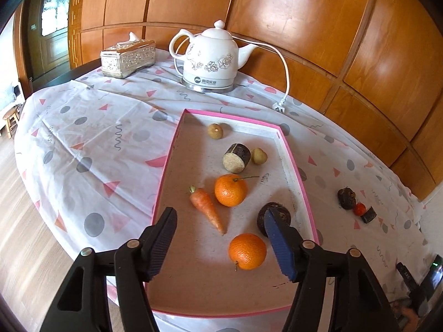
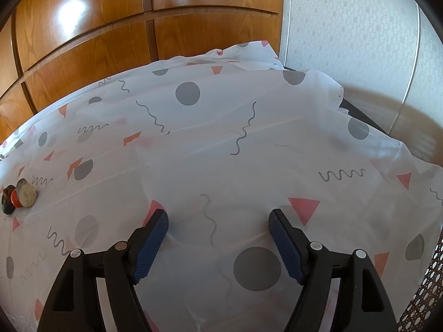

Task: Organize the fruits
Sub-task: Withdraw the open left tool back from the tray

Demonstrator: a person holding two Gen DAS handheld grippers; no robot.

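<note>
A pink-rimmed tray (image 1: 166, 163) holds two oranges (image 1: 230, 190) (image 1: 247, 251), a carrot (image 1: 206, 209), a cut sugarcane piece (image 1: 236, 157), two small brown fruits (image 1: 215, 131) (image 1: 258, 155) and a dark round fruit (image 1: 285, 215). My left gripper (image 1: 220, 217) is open and empty above the tray's near end, over the carrot. On the cloth right of the tray lie a dark fruit (image 1: 346, 198), a small red tomato (image 1: 360, 209) and a dark cut piece (image 1: 368, 215); they also show at the far left in the right wrist view (image 2: 19, 197). My right gripper (image 2: 218, 218) is open and empty above bare cloth.
A white electric kettle (image 1: 211, 61) with cord and plug (image 1: 279, 107) and a silver tissue box (image 1: 128, 58) stand at the table's back. Wood panelling (image 1: 304, 22) runs behind. The table edge drops off at the right (image 2: 387, 138).
</note>
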